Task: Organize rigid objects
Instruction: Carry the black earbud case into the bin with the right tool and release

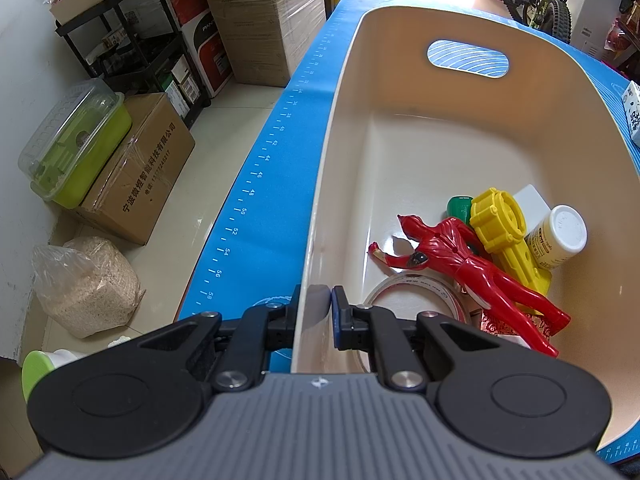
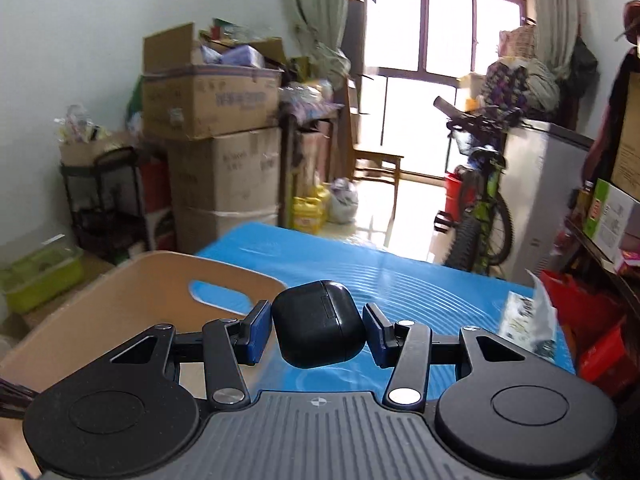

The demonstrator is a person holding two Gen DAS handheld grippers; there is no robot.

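Observation:
A cream plastic bin (image 1: 400, 80) with a handle slot stands on the blue mat (image 1: 280, 152). In it lie a red toy figure (image 1: 460, 256), a yellow toy (image 1: 504, 232), a green item (image 1: 459, 207), a white-capped bottle (image 1: 560, 236), a white block (image 1: 530, 198) and a tape roll (image 1: 412, 288). My left gripper (image 1: 315, 308) is shut on the bin's left wall near its near corner. My right gripper (image 2: 318, 326) is shut on a black earbud case (image 2: 318, 324), held in the air above the mat just right of the bin (image 2: 132, 292).
Cardboard boxes (image 1: 136, 168), a green lidded container (image 1: 76, 144), a bag of grain (image 1: 88, 284) and a black shelf cart (image 1: 132, 40) stand on the floor left of the table. A printed packet (image 2: 528, 320) lies on the mat at right. A bicycle (image 2: 480, 208) stands beyond the table.

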